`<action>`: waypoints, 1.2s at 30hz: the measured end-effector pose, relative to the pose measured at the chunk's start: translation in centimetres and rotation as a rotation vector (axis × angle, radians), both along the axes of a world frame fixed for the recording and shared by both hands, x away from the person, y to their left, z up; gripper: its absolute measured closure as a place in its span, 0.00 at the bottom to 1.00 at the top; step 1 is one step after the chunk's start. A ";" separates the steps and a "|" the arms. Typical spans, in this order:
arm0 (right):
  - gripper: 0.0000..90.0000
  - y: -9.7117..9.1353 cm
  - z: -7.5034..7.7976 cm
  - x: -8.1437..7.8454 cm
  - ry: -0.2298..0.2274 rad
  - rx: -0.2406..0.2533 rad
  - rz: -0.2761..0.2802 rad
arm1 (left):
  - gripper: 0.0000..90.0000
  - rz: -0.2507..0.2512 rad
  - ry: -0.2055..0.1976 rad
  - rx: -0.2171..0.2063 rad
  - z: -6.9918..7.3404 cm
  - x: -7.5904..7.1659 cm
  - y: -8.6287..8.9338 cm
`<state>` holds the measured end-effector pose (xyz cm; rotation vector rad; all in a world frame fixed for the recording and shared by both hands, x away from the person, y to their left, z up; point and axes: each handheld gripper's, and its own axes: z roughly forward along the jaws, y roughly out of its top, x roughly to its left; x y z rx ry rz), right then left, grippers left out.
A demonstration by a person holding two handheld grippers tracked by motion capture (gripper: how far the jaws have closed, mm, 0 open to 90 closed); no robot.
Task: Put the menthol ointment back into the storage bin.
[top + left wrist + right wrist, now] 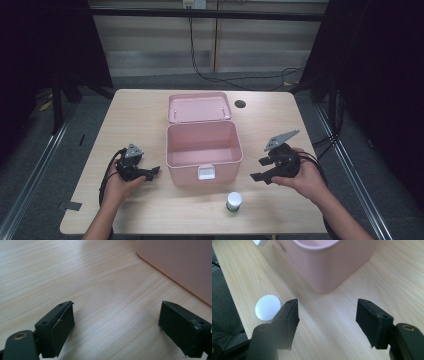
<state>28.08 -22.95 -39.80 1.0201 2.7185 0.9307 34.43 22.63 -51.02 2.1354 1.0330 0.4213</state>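
Note:
A pink box (pixel 204 145) stands open in the middle of the wooden table (pixel 140 115), its lid (pixel 199 106) folded back and its white latch (pixel 207 172) facing me. A small white-capped bottle (pixel 233 201) stands near the front edge. My left gripper (pixel 154 173) rests low on the table left of the box, open, nothing between its fingers. My right gripper (pixel 259 169) hovers right of the box, open and empty. In the right gripper view the bottle's cap (pixel 267 307) lies left of the jaws and the box corner (pixel 329 267) ahead. The box wall (pixel 180 262) fills the left gripper view's upper right.
A dark round hole (pixel 240 104) sits in the table behind the lid. Black cables (pixel 235 77) run across the floor beyond the far edge. Metal rails (pixel 35 165) flank the table on both sides.

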 end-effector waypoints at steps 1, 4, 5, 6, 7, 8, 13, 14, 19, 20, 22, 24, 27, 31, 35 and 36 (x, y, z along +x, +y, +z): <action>0.38 0.1 0.0 -0.1 0.004 -0.001 0.004 | 0.14 0.000 0.000 0.000 0.0 0.0 0.0; 0.37 0.3 -0.2 -0.4 0.006 -0.015 0.025 | 0.14 0.000 0.001 0.000 0.0 0.0 0.0; 0.37 0.4 -0.2 -0.4 0.008 -0.022 0.026 | 0.14 0.000 0.001 0.000 0.0 0.0 0.0; 0.37 0.5 -0.3 -0.5 0.013 -0.025 0.028 | 0.14 0.000 0.000 0.000 0.0 0.0 0.0; 0.37 0.6 -0.3 -0.6 0.017 -0.028 0.034 | 0.14 0.000 0.001 0.000 0.0 0.0 0.0; 0.37 0.7 -0.4 -0.7 0.018 -0.031 0.037 | 0.14 0.001 0.000 -0.001 0.0 0.0 0.0; 0.36 1.2 -0.4 -0.9 0.028 -0.035 0.057 | 0.14 0.001 0.001 0.000 0.0 0.0 0.0; 0.36 1.3 -0.5 -0.9 0.025 -0.036 0.062 | 0.14 0.001 0.001 0.000 0.0 0.0 0.0; 0.35 2.0 -0.6 -1.1 0.032 -0.056 0.090 | 0.14 0.001 0.001 0.000 0.0 0.0 0.0; 0.35 2.1 -0.6 -1.1 0.034 -0.057 0.094 | 0.14 0.000 0.001 0.000 0.0 0.0 0.0; 0.35 2.3 -0.6 -1.1 0.040 -0.061 0.106 | 0.14 0.000 0.000 0.000 0.0 0.0 0.0; 0.36 2.5 -0.7 -1.2 0.041 -0.066 0.119 | 0.14 0.002 0.001 -0.001 0.0 0.0 0.0; 0.36 2.8 -0.8 -1.3 0.050 -0.066 0.130 | 0.14 0.001 0.001 0.000 0.0 0.0 0.0; 0.36 3.2 -0.9 -1.4 0.052 -0.070 0.147 | 0.14 0.000 0.000 0.000 0.0 0.0 0.0; 0.37 3.7 -1.0 -1.6 0.058 -0.079 0.162 | 0.14 0.001 0.001 0.000 0.0 0.0 0.0; 0.37 3.8 -1.1 -1.6 0.058 -0.079 0.162 | 0.14 0.001 0.001 0.000 0.0 0.0 0.0</action>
